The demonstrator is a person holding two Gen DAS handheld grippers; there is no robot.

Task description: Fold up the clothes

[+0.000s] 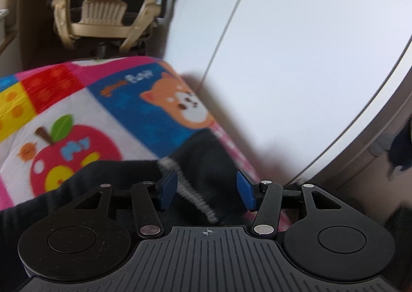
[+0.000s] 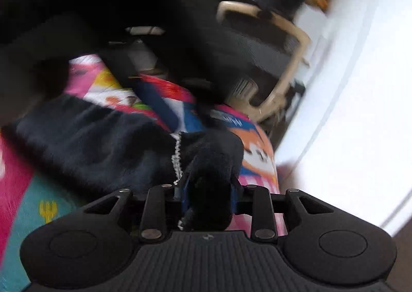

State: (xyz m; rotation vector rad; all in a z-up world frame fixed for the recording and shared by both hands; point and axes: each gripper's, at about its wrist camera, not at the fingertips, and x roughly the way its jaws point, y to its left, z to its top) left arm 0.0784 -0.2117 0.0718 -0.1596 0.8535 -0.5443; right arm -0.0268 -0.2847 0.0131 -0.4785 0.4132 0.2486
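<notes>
While the left wrist view is taken first, the left claw [image 1: 207, 190] is seen spread wide, its blue pads [image 1: 168, 187] standing well apart with nothing pinched between them. A dark navy fleece garment with a silver zipper [image 1: 206, 163] lies under and between the pads, its zipper running from about 10 o'clock down to 5 o'clock across the gap. The garment rests on a bright patchwork cartoon blanket [image 1: 108, 111], on which a red apple is printed at 9 o'clock and an orange fox-like animal on a blue patch at 12 o'clock. A white flat panel [image 1: 296, 47] fills the frame from 12 to 3 o'clock. A beige-framed office chair [image 1: 108, 16] is seen at 11 o'clock, beyond the blanket's far edge.

In the right wrist view, which is blurred, the right claw [image 2: 208, 195] is found pressed onto a bunched fold of the same dark garment [image 2: 211, 163], the cloth bulging up between the blue pads [image 2: 184, 195]. More of the garment is spread out toward 9 and 10 o'clock, with the zipper visible just left of the pinched fold. The patchwork blanket [image 2: 257, 152] shows around it, pink and teal at 8 o'clock, the orange animal at 2 o'clock. The beige chair [image 2: 283, 60] is seen at 1 o'clock, and the white panel [image 2: 360, 111] at 3 o'clock.
</notes>
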